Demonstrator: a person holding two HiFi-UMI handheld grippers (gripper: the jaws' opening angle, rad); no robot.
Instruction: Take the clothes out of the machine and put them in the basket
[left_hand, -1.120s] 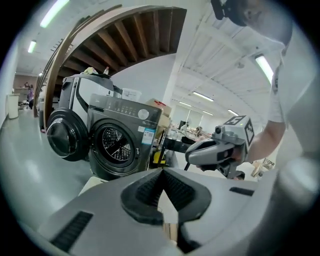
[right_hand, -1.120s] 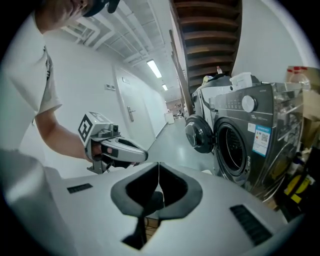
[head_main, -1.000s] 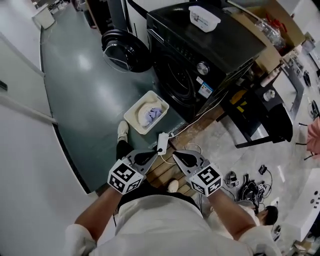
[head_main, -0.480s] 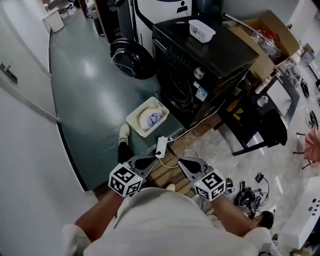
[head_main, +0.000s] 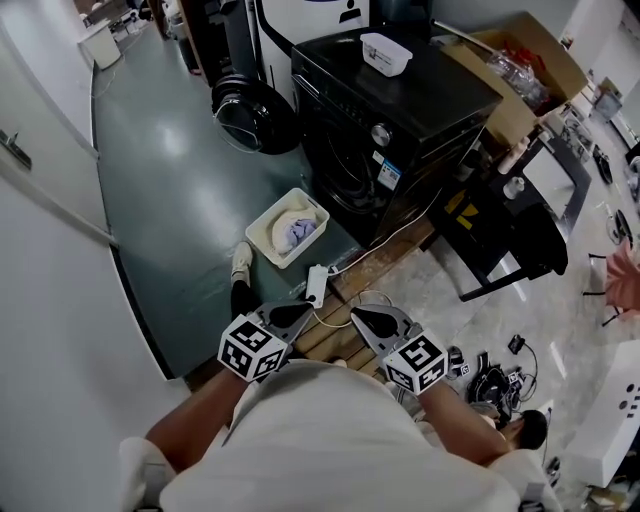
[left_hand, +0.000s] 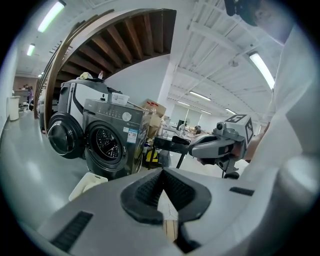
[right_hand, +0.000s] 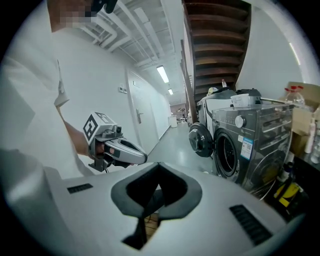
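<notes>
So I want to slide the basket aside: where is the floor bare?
Bare green floor lies between the white wall, the washer's open door and the basket. Crowded: the power strip beside the basket, and cable clutter on the pale floor farther right.

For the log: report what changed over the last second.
The left gripper and right gripper, shut and empty, seem to have drawn slightly back from the black front-loading washing machine. Nothing grasped or released. The cream plastic basket holding clothes and the open round door stayed put.
</notes>
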